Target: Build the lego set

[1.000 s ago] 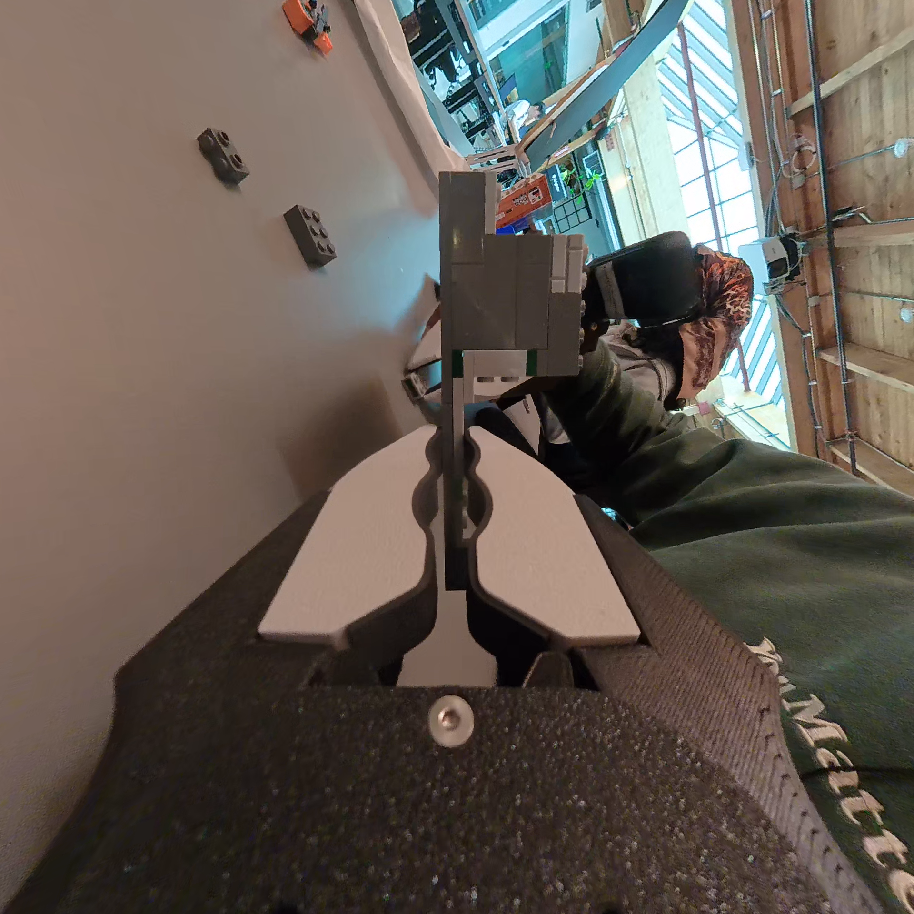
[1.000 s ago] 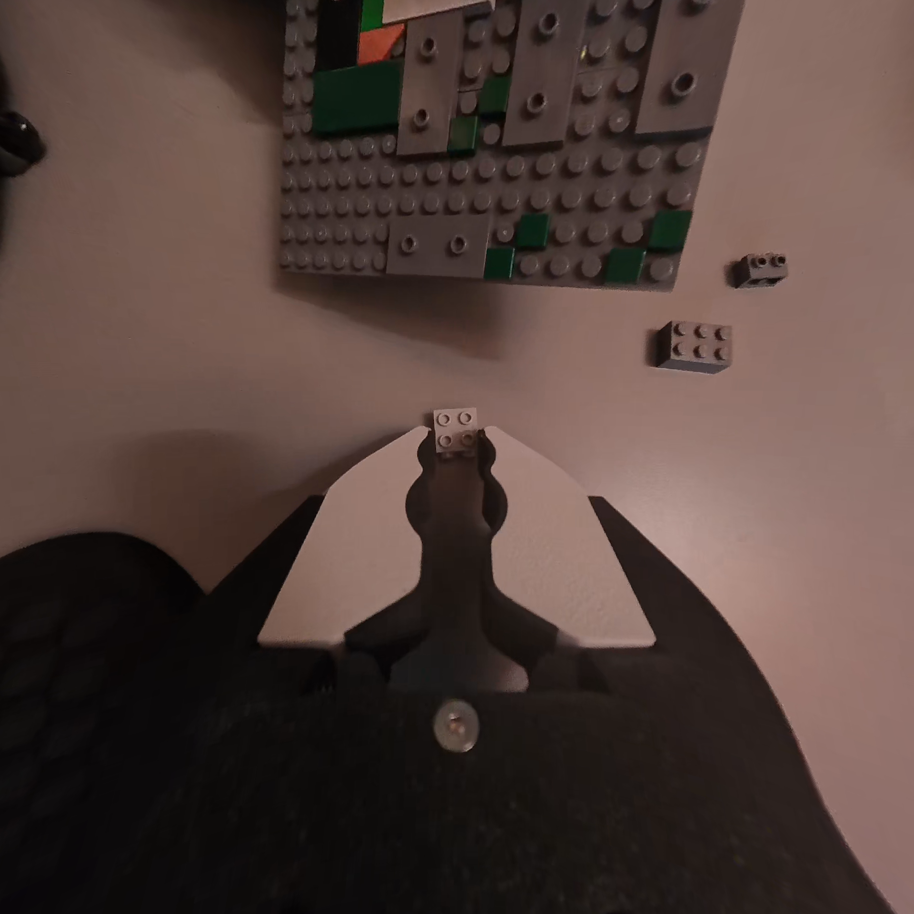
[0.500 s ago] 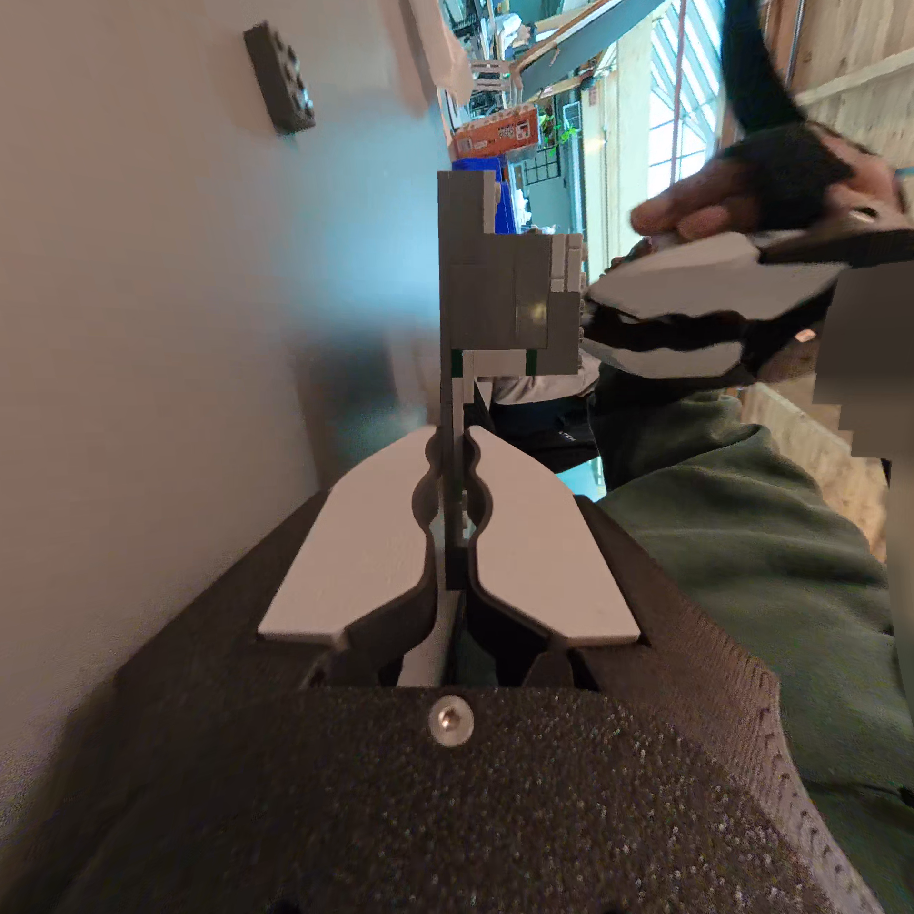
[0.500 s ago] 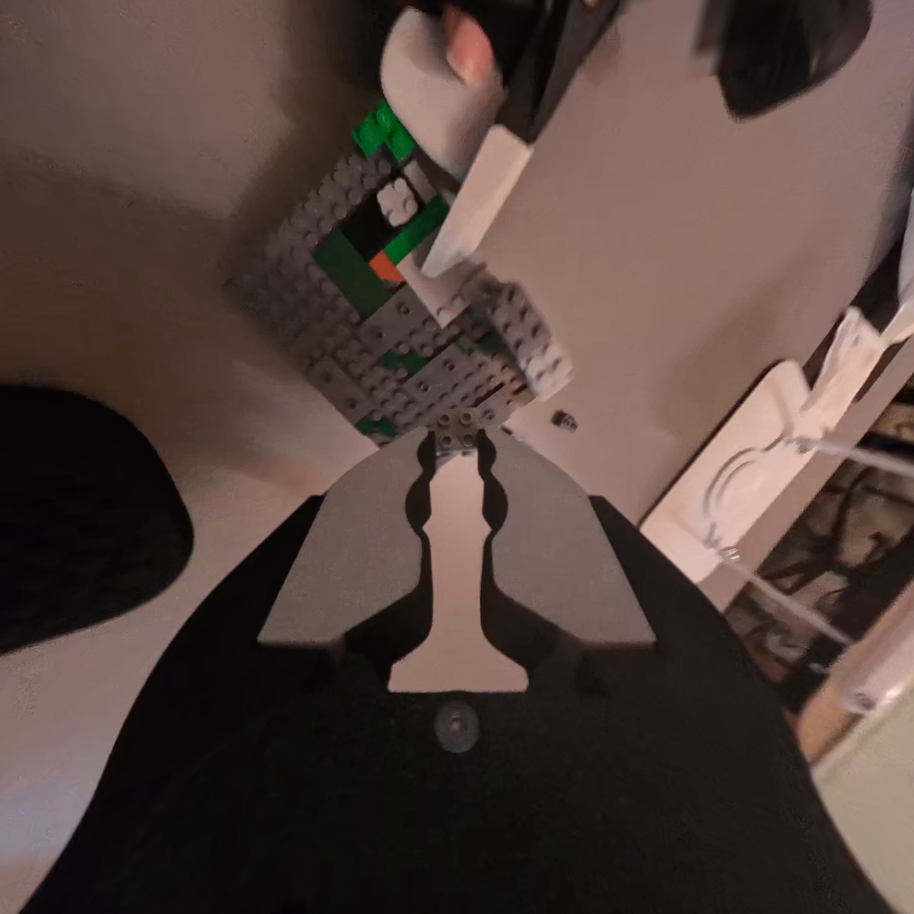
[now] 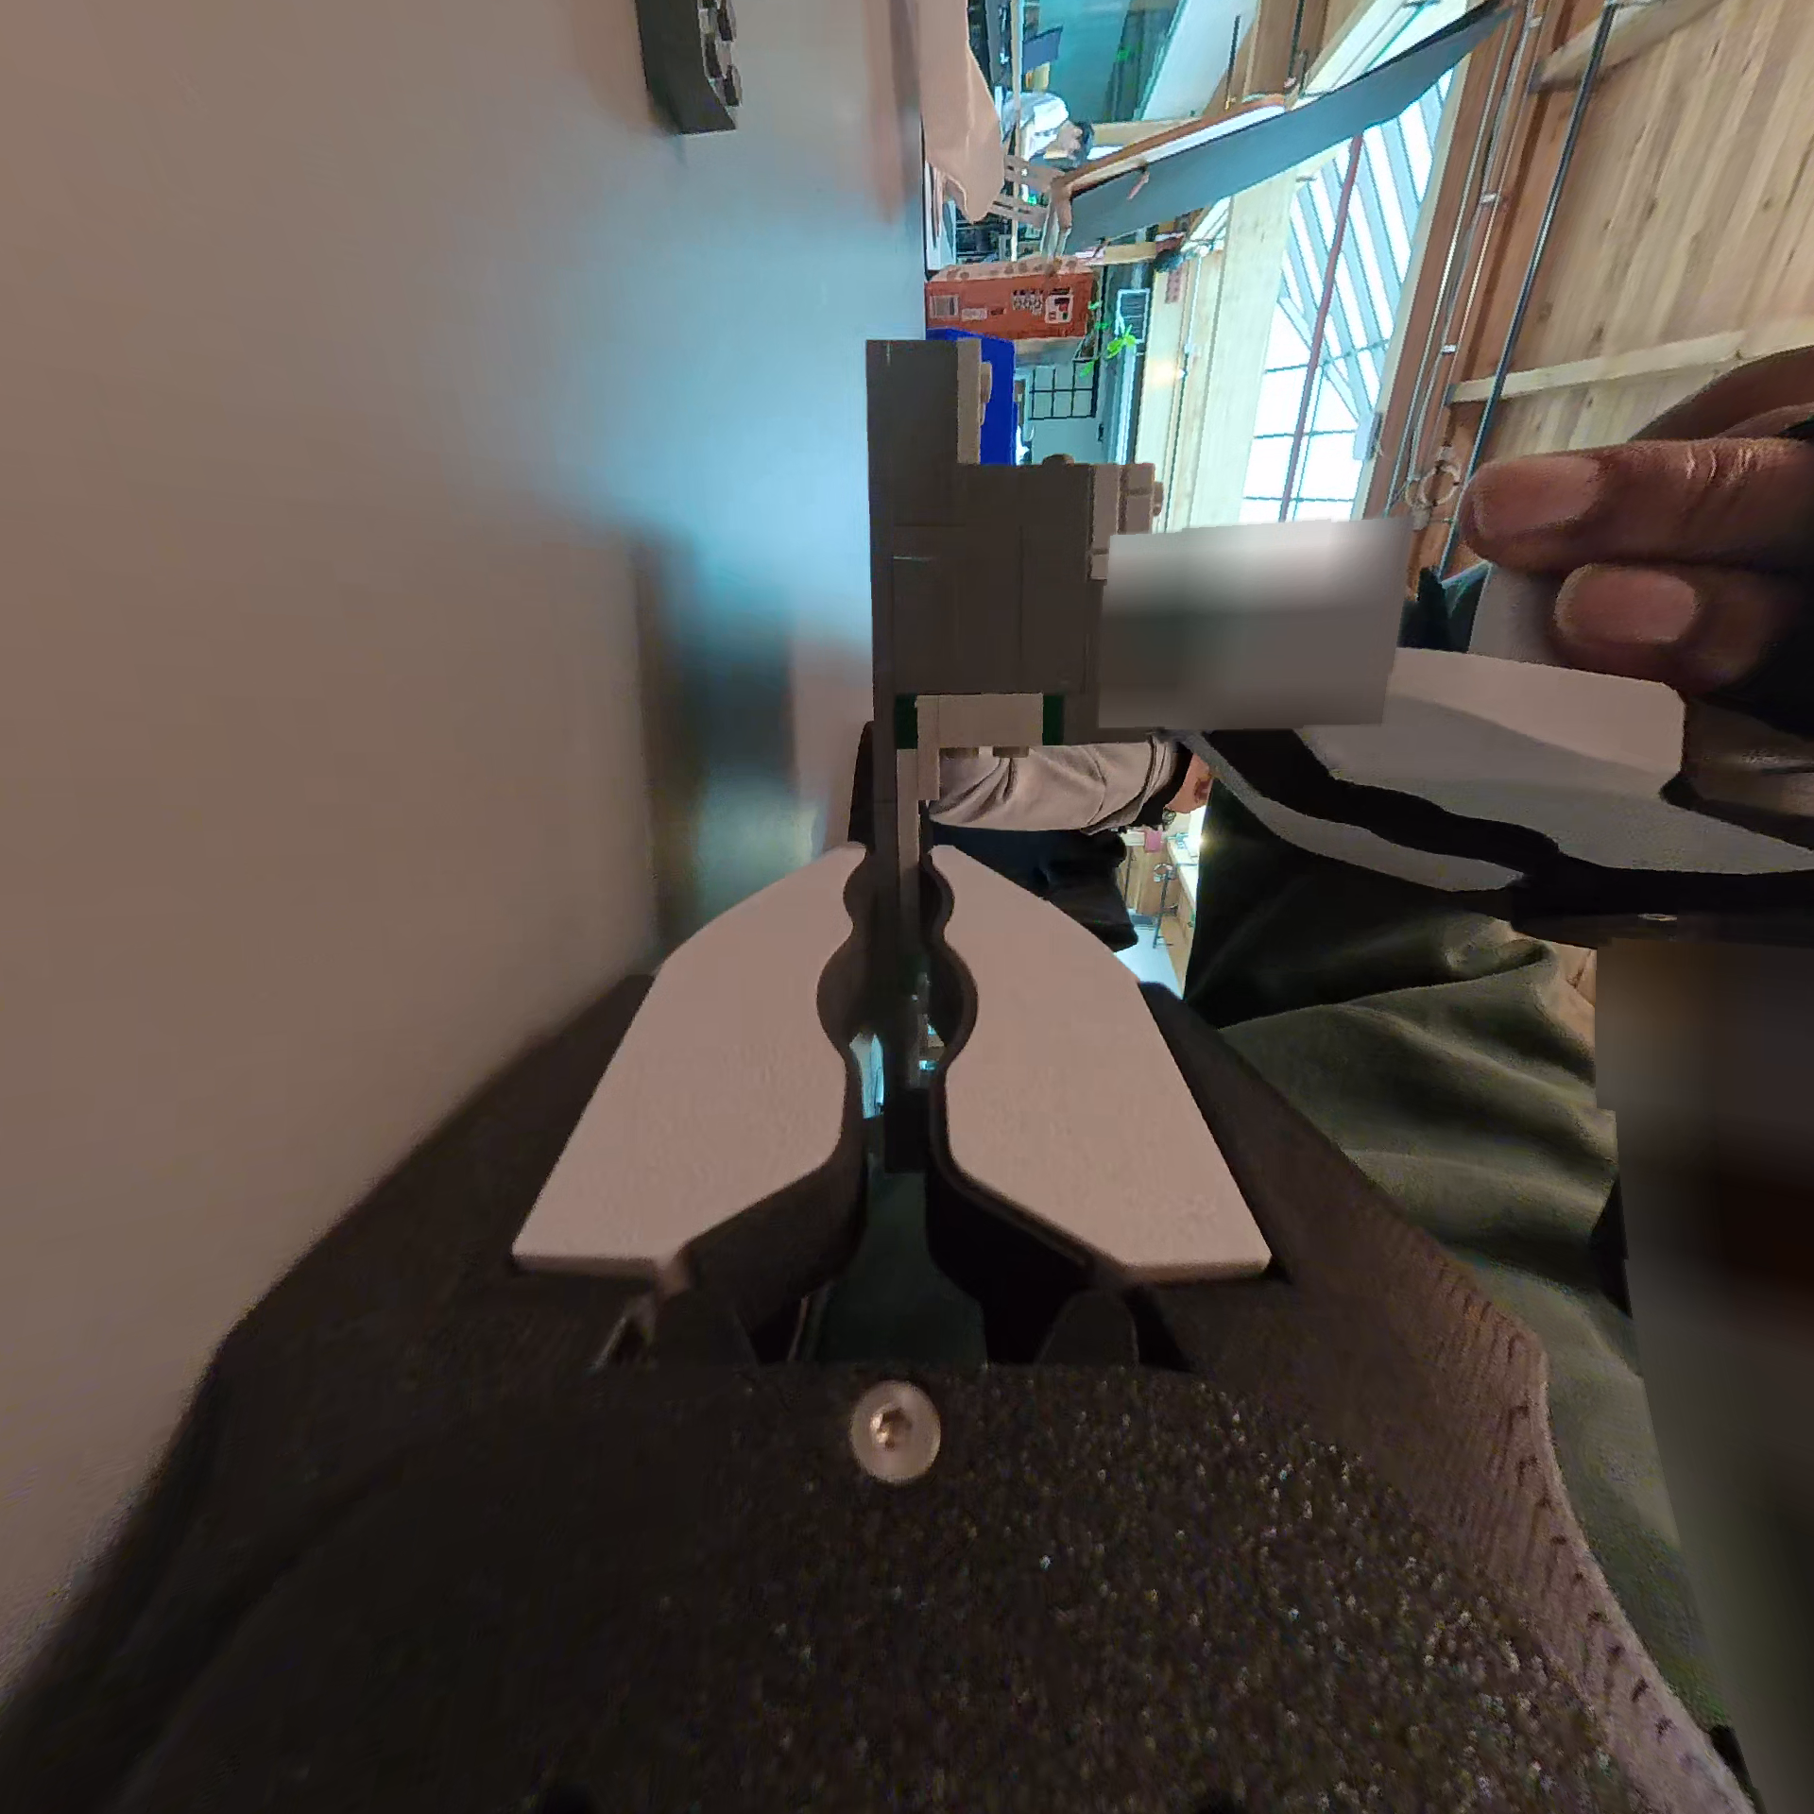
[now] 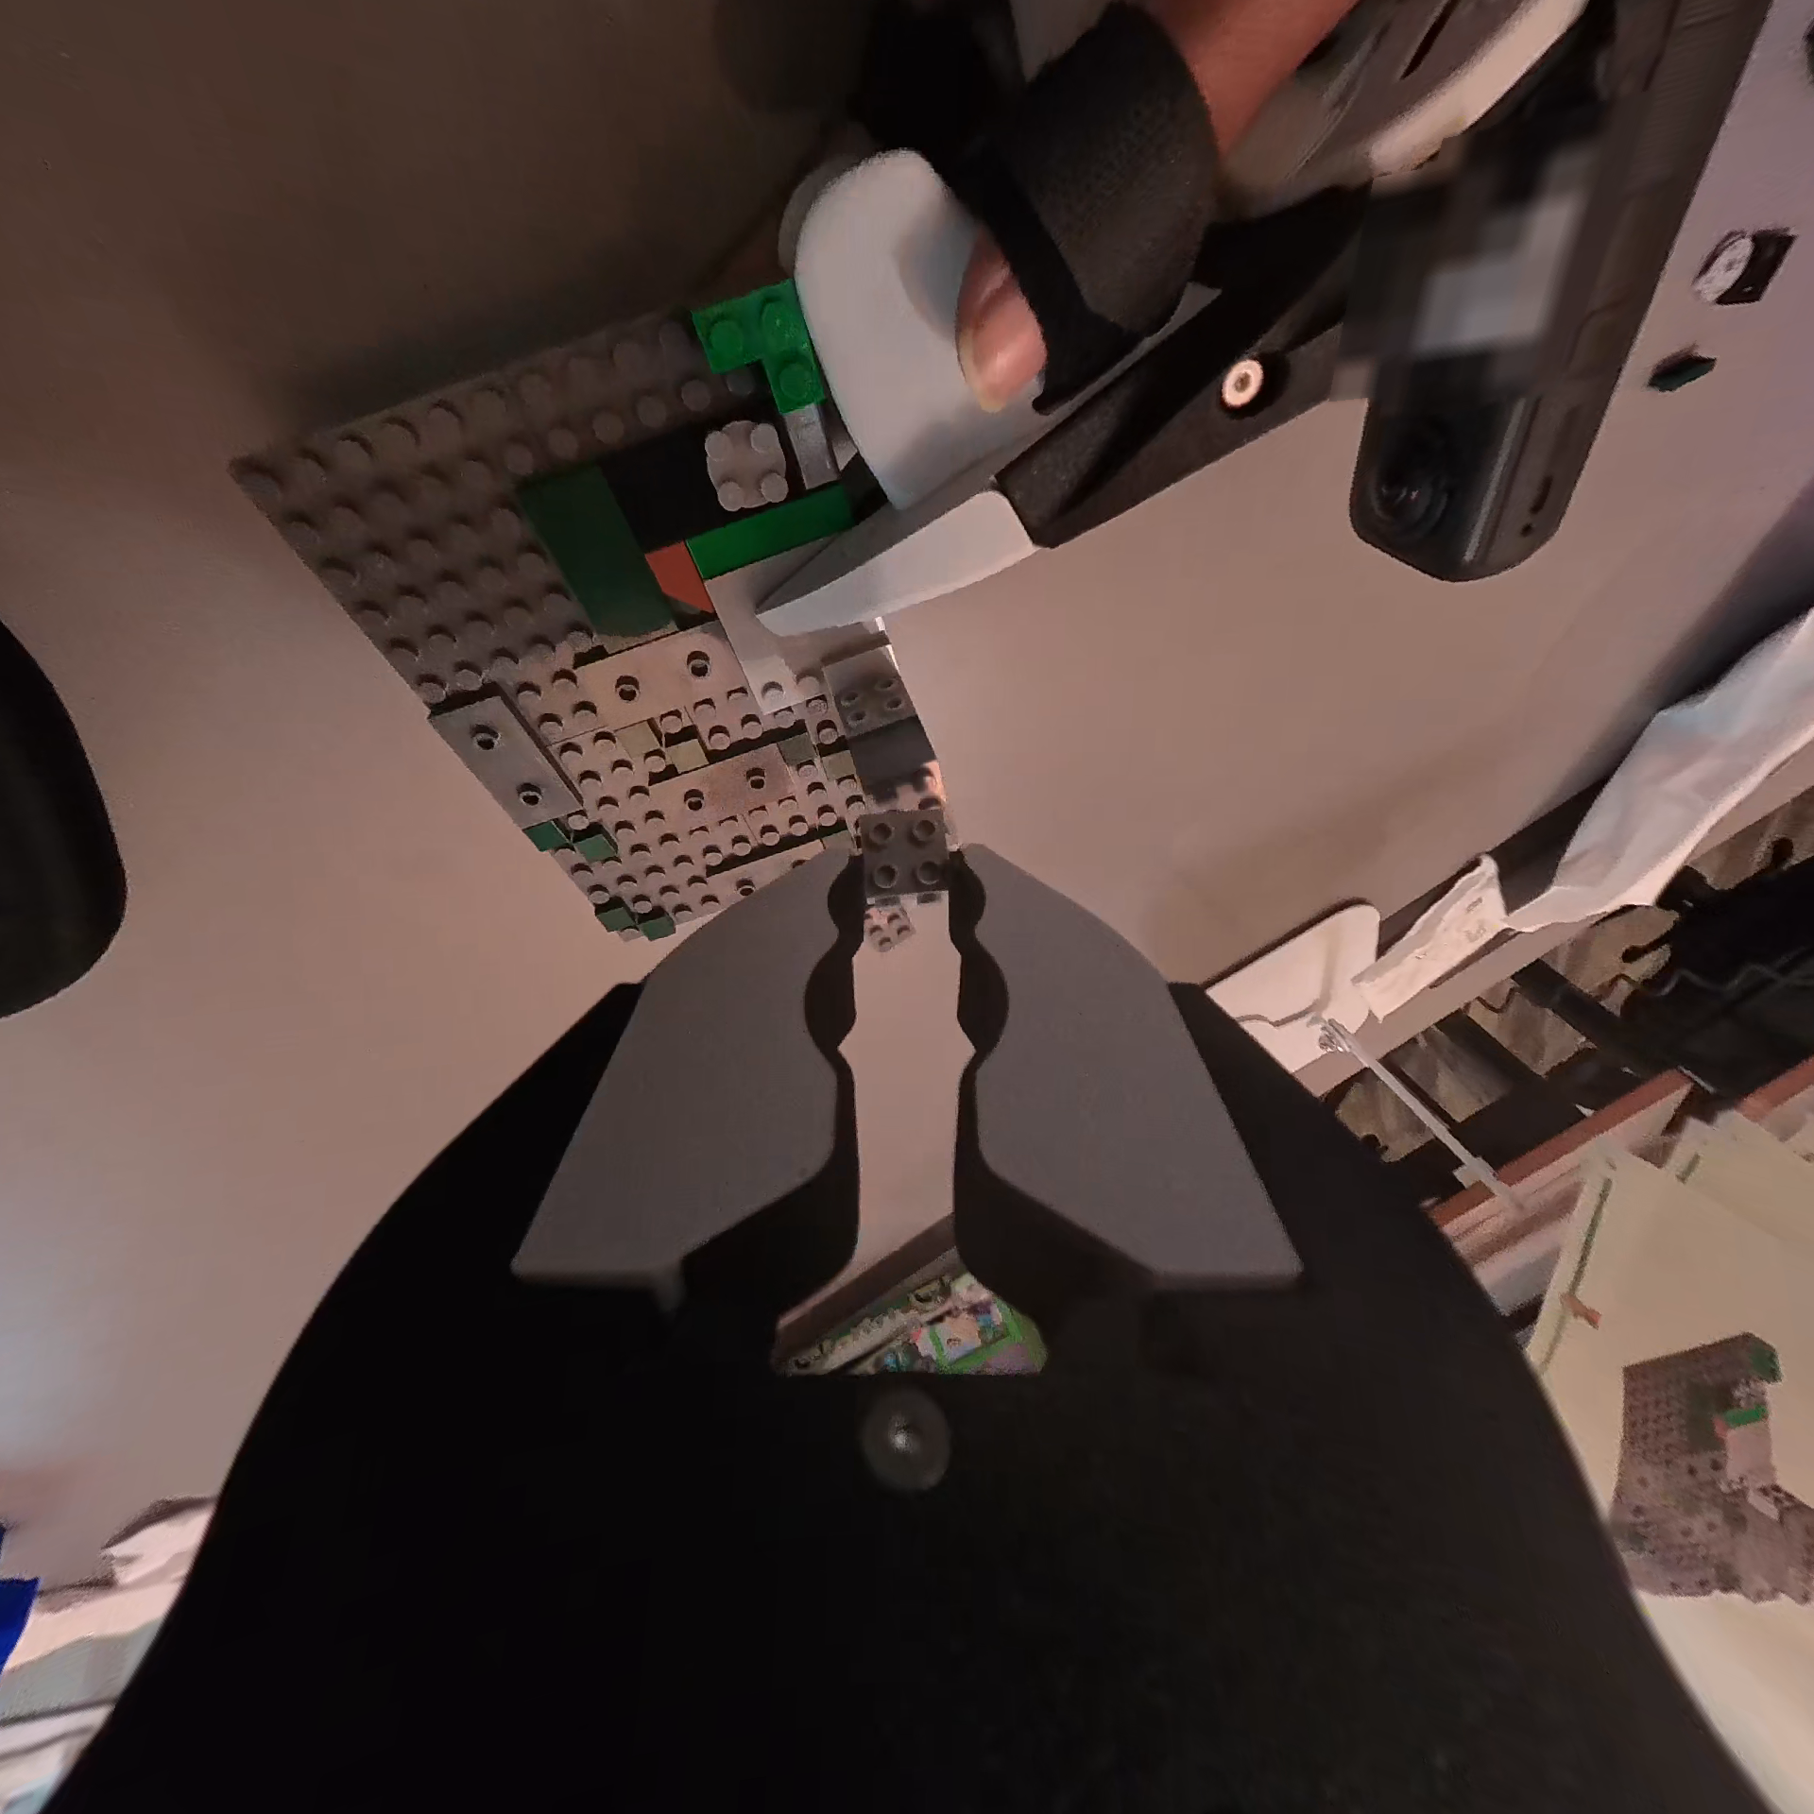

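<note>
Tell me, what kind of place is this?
Probably a big workshop or maker space. Behind the lego build are wooden beams and walls, tall windows, and an orange box on cluttered shelving.

The grey studded baseplate build [image 6: 550, 628] is held up off the pale table [image 6: 294, 1129], leaving open surface below and to its left. Its upper right corner is blocked by the left tongs [image 6: 834, 550] and the gloved hand [image 6: 1070, 216]. The near corner is taken by the small dark grey square plate [image 6: 905, 856] between the right tongs [image 6: 903, 869].
</note>
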Tool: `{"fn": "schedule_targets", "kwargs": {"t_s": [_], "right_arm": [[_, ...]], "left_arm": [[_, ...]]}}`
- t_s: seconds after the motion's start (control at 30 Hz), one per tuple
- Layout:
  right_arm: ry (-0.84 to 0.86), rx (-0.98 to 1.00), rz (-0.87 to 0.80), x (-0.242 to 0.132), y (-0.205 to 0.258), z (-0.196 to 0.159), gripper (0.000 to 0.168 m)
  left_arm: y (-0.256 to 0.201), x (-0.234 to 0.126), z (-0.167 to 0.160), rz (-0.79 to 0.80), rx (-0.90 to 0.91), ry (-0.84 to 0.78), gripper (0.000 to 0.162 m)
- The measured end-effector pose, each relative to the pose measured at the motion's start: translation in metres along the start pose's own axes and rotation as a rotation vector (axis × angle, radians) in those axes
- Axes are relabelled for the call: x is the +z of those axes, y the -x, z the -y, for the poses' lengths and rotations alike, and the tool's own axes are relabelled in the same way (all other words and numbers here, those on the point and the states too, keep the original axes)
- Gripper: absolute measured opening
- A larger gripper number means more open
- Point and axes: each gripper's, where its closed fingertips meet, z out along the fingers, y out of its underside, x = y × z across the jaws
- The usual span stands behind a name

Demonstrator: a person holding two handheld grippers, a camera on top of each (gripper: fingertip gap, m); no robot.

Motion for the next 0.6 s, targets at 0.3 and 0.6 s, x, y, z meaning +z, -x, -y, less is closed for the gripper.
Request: {"fn": "schedule_targets", "kwargs": {"t_s": [0.3, 0.6], "right_arm": [[0.059, -0.061, 0.034, 0.0055, 0.0016, -0.0031, 0.016], [0.045, -0.081, 0.041, 0.0035, 0.0009, 0.0014, 0.016]], "left_arm": [[-0.0002, 0.0051, 0.0022, -0.001, -0.001, -0.002, 0.007], [-0.0013, 0.0056, 0.0026, -0.013, -0.002, 0.0, 0.007]]}}
